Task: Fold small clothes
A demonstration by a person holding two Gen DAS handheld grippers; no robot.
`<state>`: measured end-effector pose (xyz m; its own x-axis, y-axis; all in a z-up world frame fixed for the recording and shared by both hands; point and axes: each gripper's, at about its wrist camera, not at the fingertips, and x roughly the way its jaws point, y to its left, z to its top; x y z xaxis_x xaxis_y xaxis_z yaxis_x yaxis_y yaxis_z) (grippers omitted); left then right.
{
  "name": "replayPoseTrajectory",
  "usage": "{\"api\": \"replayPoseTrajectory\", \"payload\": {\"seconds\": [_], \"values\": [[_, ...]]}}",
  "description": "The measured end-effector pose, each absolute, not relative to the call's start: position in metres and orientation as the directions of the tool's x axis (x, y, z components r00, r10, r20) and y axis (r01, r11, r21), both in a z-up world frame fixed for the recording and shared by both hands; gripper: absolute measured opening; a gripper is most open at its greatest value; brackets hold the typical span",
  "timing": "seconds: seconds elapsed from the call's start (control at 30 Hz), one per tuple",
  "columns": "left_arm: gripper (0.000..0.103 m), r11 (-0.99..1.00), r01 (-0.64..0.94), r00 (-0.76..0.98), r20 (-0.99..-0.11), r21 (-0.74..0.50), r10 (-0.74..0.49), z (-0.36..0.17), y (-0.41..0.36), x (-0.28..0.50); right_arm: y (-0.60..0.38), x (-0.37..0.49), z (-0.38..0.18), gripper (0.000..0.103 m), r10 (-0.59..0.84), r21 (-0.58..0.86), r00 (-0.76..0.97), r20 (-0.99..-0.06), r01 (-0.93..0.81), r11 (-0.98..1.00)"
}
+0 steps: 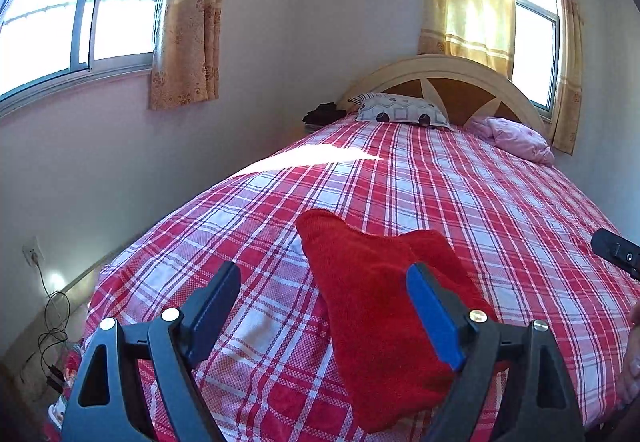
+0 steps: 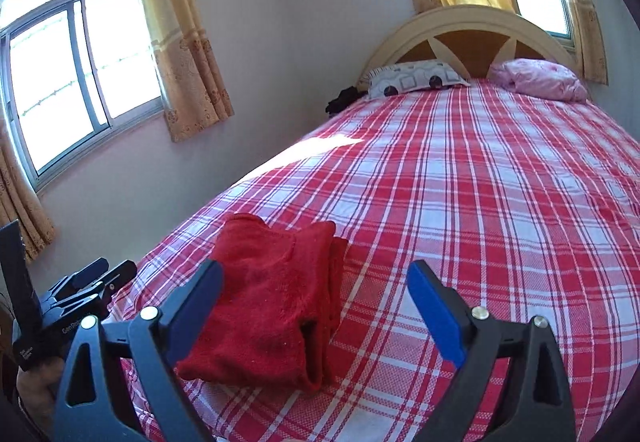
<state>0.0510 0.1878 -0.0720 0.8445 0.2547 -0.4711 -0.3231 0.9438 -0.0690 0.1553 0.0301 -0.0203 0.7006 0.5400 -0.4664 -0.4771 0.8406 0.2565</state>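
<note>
A folded red fleece garment (image 1: 372,306) lies flat on the red-and-white plaid bedspread (image 1: 460,194) near the bed's foot. My left gripper (image 1: 324,282) hovers above it, open, its fingers wide apart with nothing between them. In the right wrist view the same red garment (image 2: 272,302) shows its stacked layers at the right edge. My right gripper (image 2: 316,282) is open and raised over the bed, with the garment below and left of it, untouched. The left gripper's body (image 2: 76,298) shows at the far left of that view, and the right gripper's tip (image 1: 616,254) at the left view's right edge.
A patterned pillow (image 1: 400,112) and a pink bundle (image 1: 516,138) lie by the arched headboard (image 1: 452,82). Dark clothes (image 1: 324,114) sit at the bed's far left corner. Walls with curtained windows lie left and behind. A wall socket with cables (image 1: 40,282) is low on the left.
</note>
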Motion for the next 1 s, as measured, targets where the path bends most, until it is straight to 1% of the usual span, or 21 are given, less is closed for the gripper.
{"api": "replayPoseTrajectory", "payload": {"seconds": [0.07,0.27,0.43,0.8,0.87,0.93,1.0], "values": [[0.086,0.944,-0.319,0.847,-0.471,-0.078,0.248,-0.071,0.188,0.050,0.029,0.148,-0.015,0.100,0.537,0.239,0.717,-0.444,-0.483,0.842],[0.087,0.945,-0.315,0.839,-0.492,-0.086,0.235,-0.072,0.187,0.052,0.031,0.136,-0.009,0.102,0.542,0.205,0.738,-0.402,-0.504,0.839],[0.087,0.942,-0.318,0.840,-0.494,-0.110,0.226,-0.071,0.188,0.051,0.032,0.132,-0.011,0.102,0.545,0.198,0.736,-0.402,-0.511,0.836],[0.088,0.946,-0.314,0.840,-0.487,-0.081,0.237,-0.066,0.180,0.049,0.034,0.127,-0.016,0.102,0.542,0.185,0.735,-0.408,-0.514,0.837],[0.102,0.946,-0.319,0.847,-0.466,-0.059,0.256,-0.064,0.177,0.048,0.033,0.126,-0.015,0.102,0.540,0.177,0.739,-0.403,-0.516,0.838],[0.102,0.947,-0.320,0.858,-0.435,-0.041,0.271,-0.062,0.174,0.046,0.032,0.124,-0.015,0.102,0.544,0.172,0.740,-0.395,-0.522,0.835],[0.102,0.946,-0.321,0.862,-0.428,-0.046,0.272,-0.061,0.174,0.046,0.031,0.123,-0.014,0.102,0.550,0.172,0.738,-0.390,-0.529,0.831]]}}
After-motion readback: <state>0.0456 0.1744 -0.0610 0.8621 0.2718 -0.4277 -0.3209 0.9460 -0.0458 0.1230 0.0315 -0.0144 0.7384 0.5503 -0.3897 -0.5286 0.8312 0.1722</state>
